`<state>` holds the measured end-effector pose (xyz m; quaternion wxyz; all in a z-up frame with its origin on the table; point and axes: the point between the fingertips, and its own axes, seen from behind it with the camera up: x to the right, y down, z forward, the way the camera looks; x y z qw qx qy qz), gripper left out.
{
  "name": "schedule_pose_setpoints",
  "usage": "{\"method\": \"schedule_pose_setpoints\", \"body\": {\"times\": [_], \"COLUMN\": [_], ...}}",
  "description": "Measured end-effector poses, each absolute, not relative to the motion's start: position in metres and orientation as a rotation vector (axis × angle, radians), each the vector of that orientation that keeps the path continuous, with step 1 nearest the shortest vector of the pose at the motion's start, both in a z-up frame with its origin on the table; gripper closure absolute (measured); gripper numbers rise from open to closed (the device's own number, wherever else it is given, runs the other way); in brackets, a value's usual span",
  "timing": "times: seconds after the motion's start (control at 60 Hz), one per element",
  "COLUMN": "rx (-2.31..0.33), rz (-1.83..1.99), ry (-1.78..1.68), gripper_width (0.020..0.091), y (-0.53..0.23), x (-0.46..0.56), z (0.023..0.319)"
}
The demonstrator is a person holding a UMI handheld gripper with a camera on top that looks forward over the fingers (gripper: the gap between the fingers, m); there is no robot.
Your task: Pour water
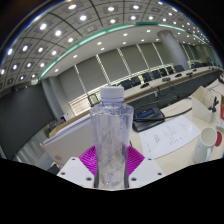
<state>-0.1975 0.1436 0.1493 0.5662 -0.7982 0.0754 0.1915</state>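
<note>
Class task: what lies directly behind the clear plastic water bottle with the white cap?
Behind the clear plastic bottle, a dark flat object and white papers lie on the white table. The bottle covers whatever is straight behind it.

No readable text, label or number anywhere: none on the bottle, none legible on the papers beside it.

clear ribbed plastic bottle, white cap; glossy white table
</note>
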Motion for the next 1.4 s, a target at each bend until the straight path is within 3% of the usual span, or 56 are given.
{"method": "schedule_pose_setpoints", "body": {"times": [0.317,0.733,0.817,1.133,1.4], "rx": [-1.607,-1.063,-0.988,-1.121,-1.463], "rz": [1.176,1.714,1.766,1.702,1.195], "ry": [0.864,1.4,1.482,1.415,0.855], "gripper_width": [0.077,0.077,0.0769,0.0771,0.077], "y": [0.139,0.142,0.15,0.15,0.143], "x": [-0.134,-0.048,-0.041,-0.048,-0.019], "z": [0.213,0.218,0.202,0.203,0.271]}}
